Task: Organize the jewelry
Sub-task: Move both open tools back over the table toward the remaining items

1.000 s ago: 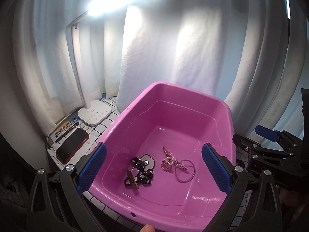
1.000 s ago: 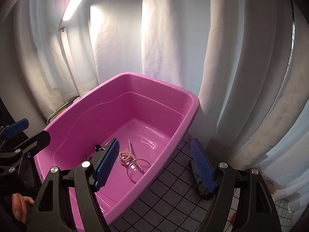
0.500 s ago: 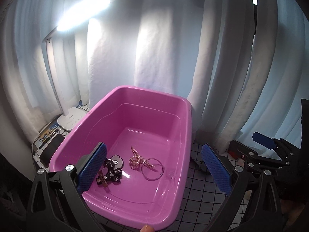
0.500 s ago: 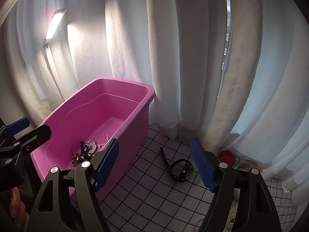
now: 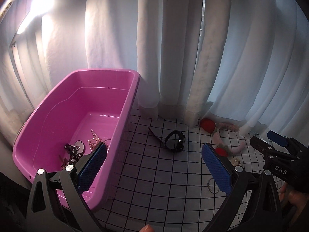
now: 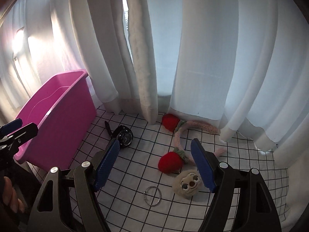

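Observation:
A pink plastic tub stands at the left on a checked cloth; it also shows in the right wrist view. In it lie a pearl piece and dark hair clips. On the cloth lie a black watch, also in the right wrist view, a silver ring, a pink headband with red strawberries and a small plush face. My left gripper is open and empty above the tub's right wall. My right gripper is open and empty above the ring and strawberry.
White curtains hang close behind the cloth and reach down to it. A lit lamp shines at the far left. The checked cloth spreads to the right of the tub.
Both grippers have swung to the right, away from over the tub. The watch, headband, ring and plush face have come into view. Both stay open.

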A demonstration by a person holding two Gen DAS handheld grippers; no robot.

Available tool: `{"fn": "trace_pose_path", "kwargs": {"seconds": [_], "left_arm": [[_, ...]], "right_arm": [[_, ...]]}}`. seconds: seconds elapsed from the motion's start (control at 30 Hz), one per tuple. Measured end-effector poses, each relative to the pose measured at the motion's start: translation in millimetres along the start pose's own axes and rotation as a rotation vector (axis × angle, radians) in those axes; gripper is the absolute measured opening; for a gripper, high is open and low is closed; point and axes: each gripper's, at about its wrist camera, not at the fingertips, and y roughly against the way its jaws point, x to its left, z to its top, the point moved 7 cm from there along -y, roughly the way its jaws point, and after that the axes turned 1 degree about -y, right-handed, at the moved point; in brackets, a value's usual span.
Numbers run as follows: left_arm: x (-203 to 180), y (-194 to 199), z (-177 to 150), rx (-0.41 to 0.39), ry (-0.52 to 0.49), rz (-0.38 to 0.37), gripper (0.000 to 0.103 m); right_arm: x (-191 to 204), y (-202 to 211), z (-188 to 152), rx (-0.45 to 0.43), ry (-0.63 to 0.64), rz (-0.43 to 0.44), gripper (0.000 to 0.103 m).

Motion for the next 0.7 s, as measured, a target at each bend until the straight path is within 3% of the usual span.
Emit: {"fn": "trace_pose_path", "kwargs": {"seconds": [0.3,0.5,0.7], "left_arm": [[-32.6,-54.5,-62.0,0.182,-0.023,-0.028,0.097],[-49.4,-87.4,-84.9,0.232,-0.053,-0.026,0.097],[-50.1,-122.9,-77.7,0.247,-0.03,-0.008,0.097]], "right_arm": [[-92.8,-18.7,-82.9,0.136,-0.146,-0.091,0.073],[-102.0,-41.0,-111.9,0.193,-0.169,-0.067,0.073],[-90.4,-78.8,-116.3,0.216,-0.169,-0.023,0.073]]}}
